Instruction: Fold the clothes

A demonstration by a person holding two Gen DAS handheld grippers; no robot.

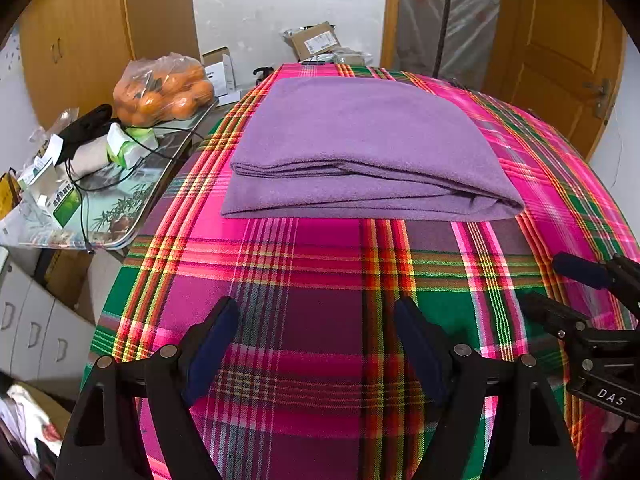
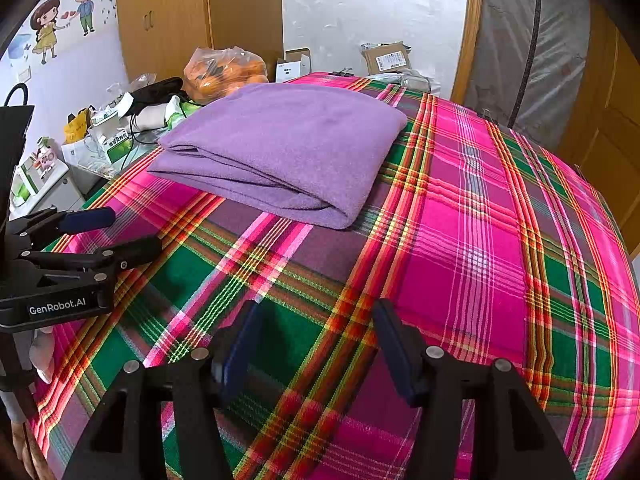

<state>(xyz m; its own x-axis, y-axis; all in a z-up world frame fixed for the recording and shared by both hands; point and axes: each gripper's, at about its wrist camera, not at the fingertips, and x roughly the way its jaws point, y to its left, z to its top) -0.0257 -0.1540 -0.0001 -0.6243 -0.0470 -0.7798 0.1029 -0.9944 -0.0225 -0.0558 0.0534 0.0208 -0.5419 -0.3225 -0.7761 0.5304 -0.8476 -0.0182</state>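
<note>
My left gripper (image 1: 316, 344) and right gripper (image 2: 316, 344) hang spread and empty above the plaid-covered desk (image 1: 328, 280); the purple cloth (image 1: 360, 148) lies folded beyond, probably needing one last fold.

Plaid-covered table (image 1: 320, 272), folded purple cloth (image 1: 360, 148) on it

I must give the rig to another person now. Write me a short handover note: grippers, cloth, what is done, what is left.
Left gripper: open, empty, over the plaid tablecloth, short of the cloth.
Right gripper: open, empty, beside the left one, also apart from the cloth.
Purple cloth: lies folded in several layers on the tablecloth, far half of the table, open edges toward the grippers.
Done: the cloth looks folded into a neat rectangle.
Left: maybe one more fold or moving it aside; no other garment is visible here.
</note>
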